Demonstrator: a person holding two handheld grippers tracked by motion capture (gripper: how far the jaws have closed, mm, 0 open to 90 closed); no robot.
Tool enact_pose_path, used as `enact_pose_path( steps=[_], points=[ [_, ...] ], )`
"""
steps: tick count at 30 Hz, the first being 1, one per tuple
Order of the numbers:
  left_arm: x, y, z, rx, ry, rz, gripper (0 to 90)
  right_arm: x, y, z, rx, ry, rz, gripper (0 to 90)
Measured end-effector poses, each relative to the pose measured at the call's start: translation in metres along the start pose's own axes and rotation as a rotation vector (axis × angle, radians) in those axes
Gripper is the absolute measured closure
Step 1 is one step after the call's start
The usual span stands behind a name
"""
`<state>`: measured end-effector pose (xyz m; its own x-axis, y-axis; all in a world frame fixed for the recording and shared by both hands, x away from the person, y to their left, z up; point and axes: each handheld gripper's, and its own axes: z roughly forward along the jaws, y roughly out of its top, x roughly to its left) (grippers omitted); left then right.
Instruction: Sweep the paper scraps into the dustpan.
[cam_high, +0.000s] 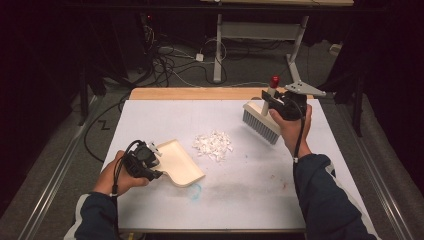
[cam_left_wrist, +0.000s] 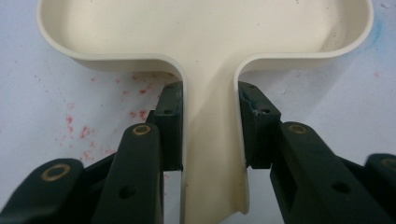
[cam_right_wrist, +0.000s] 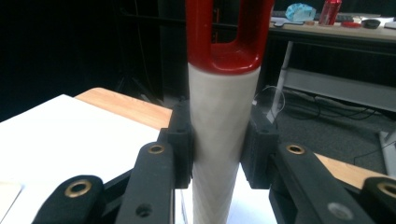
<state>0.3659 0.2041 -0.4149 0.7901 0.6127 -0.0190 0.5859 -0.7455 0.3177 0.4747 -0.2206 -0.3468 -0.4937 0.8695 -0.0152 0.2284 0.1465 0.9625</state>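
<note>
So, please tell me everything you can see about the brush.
The brush has a pale, cream-white head with a row of grey bristles and a white handle that ends in a red hanging loop. It looks like plastic. The right tongs are shut on the handle, pads on both sides of it. It is held tilted over the far right part of the white table, bristles pointing down and towards the pile of white paper scraps, without touching it.
</note>
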Motion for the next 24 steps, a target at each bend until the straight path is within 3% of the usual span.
enact_pose_path(
  steps=[8, 10, 17, 24],
  points=[
    [0.006, 0.011, -0.001, 0.053, -0.011, 0.010, 63.1, 0.019, 0.002, 0.024, 0.012, -0.027, -0.027, 70.0],
    [0.006, 0.013, 0.000, 0.072, -0.009, 0.014, 63.2, 0.032, -0.002, 0.034, 0.018, -0.041, -0.060, 69.9],
    [0.009, 0.018, 0.005, 0.087, -0.028, 0.000, 63.2, 0.051, -0.010, 0.044, 0.017, 0.005, -0.037, 70.0],
    [0.008, 0.017, 0.008, 0.085, -0.028, -0.007, 63.2, 0.087, -0.016, 0.040, 0.010, 0.090, -0.040, 69.4]
  ],
)
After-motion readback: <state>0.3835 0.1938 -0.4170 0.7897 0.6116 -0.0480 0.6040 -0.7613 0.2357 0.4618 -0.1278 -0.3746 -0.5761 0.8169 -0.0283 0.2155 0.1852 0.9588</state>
